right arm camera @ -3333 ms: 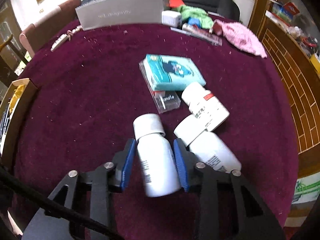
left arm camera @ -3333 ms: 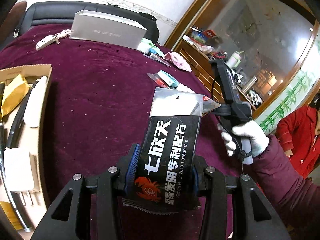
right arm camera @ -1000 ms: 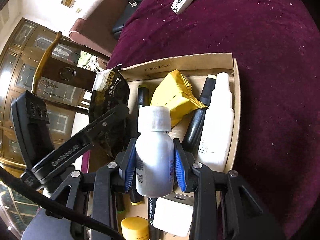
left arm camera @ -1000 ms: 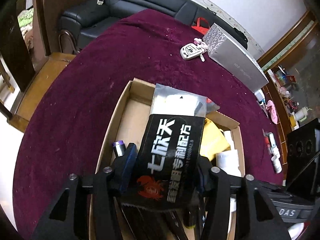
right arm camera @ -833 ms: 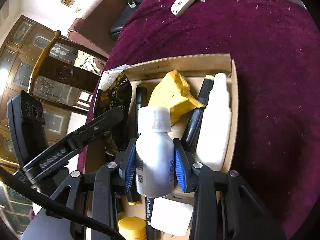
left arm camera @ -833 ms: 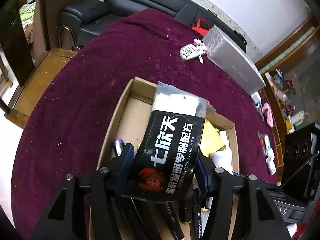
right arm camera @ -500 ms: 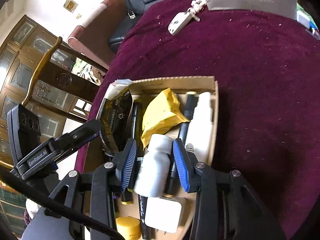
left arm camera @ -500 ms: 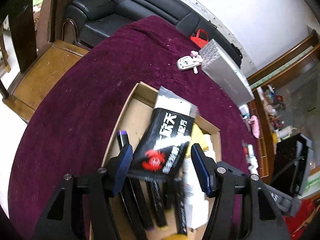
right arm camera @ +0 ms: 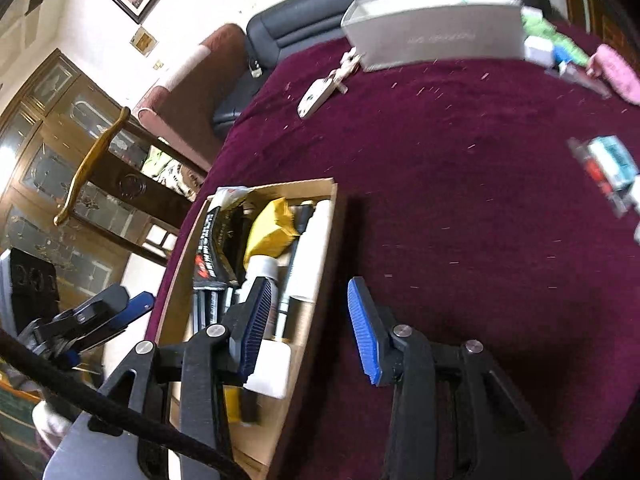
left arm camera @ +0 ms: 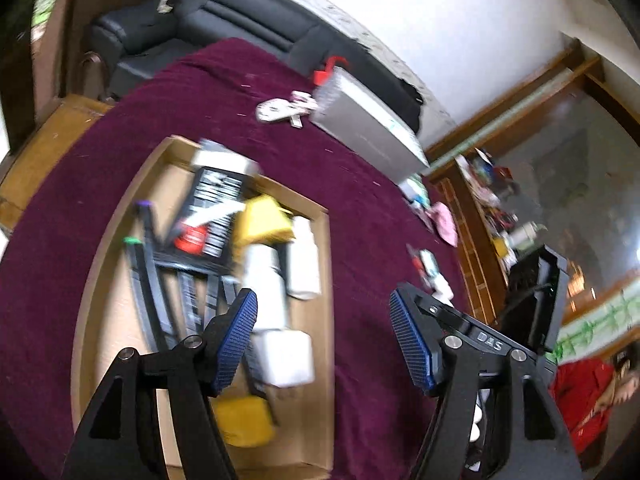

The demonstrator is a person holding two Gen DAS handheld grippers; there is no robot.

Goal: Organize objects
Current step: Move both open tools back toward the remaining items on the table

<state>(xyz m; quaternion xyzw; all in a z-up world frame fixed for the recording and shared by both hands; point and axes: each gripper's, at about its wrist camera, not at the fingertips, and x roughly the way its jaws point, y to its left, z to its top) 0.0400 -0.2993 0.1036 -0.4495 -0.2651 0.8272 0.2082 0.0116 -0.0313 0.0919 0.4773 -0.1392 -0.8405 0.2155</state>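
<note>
An open cardboard box (left arm camera: 104, 320) (right arm camera: 331, 224) sits on the maroon tablecloth. In it lie the black printed pouch (left arm camera: 212, 208) (right arm camera: 208, 256), the white bottle (left arm camera: 264, 280) (right arm camera: 262, 268), a yellow packet (left arm camera: 262, 220), a second white bottle (left arm camera: 304, 256), a white charger (left arm camera: 286, 356) and several dark pens. My left gripper (left arm camera: 324, 338) hovers above the box's right side, jaws opening, nothing between them. My right gripper (right arm camera: 310, 324) hangs over the box's right wall, jaws opening and empty. The left gripper (right arm camera: 100, 316) also shows at the left edge of the right wrist view.
A long grey box (left arm camera: 368, 128) (right arm camera: 432, 36) and a white key fob (left arm camera: 276, 110) (right arm camera: 318, 96) lie at the table's far side. A teal pack (right arm camera: 612, 164) and pink cloth (right arm camera: 616, 72) lie to the right. A person in red (left arm camera: 588, 392) sits beyond the table.
The left gripper let go of the black pouch and the right let go of the white bottle; both now lie in the box. Both grippers opened, rose and pulled back.
</note>
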